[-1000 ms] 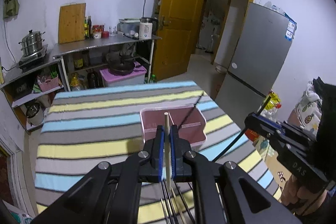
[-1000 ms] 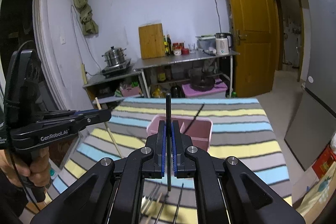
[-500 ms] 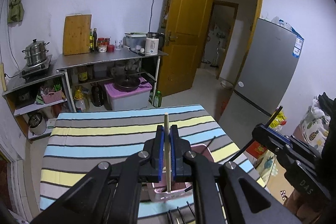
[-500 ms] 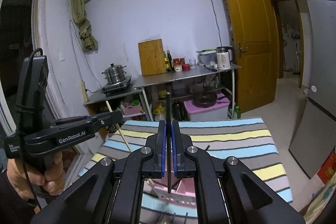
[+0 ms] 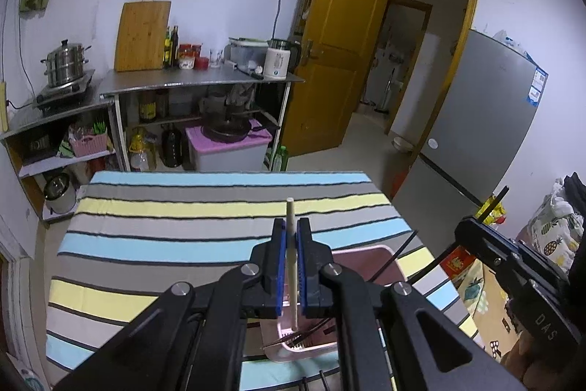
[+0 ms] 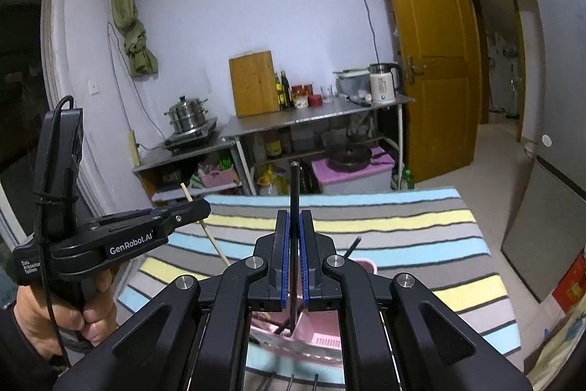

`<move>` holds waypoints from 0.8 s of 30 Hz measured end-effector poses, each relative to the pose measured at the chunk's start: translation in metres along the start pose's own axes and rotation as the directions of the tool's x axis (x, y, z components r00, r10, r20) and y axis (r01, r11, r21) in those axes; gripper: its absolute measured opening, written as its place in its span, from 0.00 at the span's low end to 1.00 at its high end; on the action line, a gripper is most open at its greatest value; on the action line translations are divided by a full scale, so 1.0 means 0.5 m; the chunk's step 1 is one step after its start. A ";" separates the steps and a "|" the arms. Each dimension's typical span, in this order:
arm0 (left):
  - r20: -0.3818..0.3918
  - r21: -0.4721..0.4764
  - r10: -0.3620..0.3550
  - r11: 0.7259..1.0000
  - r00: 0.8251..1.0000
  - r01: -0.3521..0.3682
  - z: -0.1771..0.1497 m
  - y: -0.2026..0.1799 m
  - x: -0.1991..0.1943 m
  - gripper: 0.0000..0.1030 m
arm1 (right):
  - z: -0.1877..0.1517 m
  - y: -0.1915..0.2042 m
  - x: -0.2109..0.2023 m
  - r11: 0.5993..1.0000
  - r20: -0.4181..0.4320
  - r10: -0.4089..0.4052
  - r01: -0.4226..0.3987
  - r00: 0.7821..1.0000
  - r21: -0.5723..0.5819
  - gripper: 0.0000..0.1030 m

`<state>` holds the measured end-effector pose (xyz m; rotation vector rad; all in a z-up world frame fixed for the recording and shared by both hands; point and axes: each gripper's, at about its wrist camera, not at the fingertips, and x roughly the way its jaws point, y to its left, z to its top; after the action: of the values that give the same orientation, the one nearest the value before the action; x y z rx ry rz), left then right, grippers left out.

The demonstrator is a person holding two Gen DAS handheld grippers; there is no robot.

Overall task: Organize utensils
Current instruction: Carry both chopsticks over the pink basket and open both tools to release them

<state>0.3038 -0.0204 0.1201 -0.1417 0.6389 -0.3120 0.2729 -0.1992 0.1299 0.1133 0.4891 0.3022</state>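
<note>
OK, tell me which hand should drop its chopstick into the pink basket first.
Right, by a small margin. The right gripper holds the black chopstick upright with its lower end already inside the pink basket. The left gripper has the pale wooden chopstick over the basket's near edge.

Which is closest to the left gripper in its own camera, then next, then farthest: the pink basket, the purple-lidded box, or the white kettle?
From the left gripper, holding a pale chopstick:
1. Pink basket, right under it on the striped table.
2. Purple-lidded box, on the floor past the table's far edge.
3. White kettle, on the metal shelf top by the wall.
</note>
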 end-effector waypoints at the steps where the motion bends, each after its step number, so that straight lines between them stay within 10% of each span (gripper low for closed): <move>1: -0.008 -0.001 -0.001 1.000 1.000 0.001 -0.004 0.003 0.006 0.06 | -0.005 0.000 0.006 1.000 -0.008 0.000 0.000 1.000 0.000 0.05; 24: -0.031 0.012 -0.007 1.000 1.000 0.008 -0.041 0.007 -0.005 0.23 | -0.053 -0.008 0.002 1.000 -0.077 -0.005 0.005 0.997 0.005 0.10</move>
<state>0.2902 -0.0168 0.1044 -0.1282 0.6668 -0.3257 0.2621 -0.2015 0.1055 0.1059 0.5663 0.3013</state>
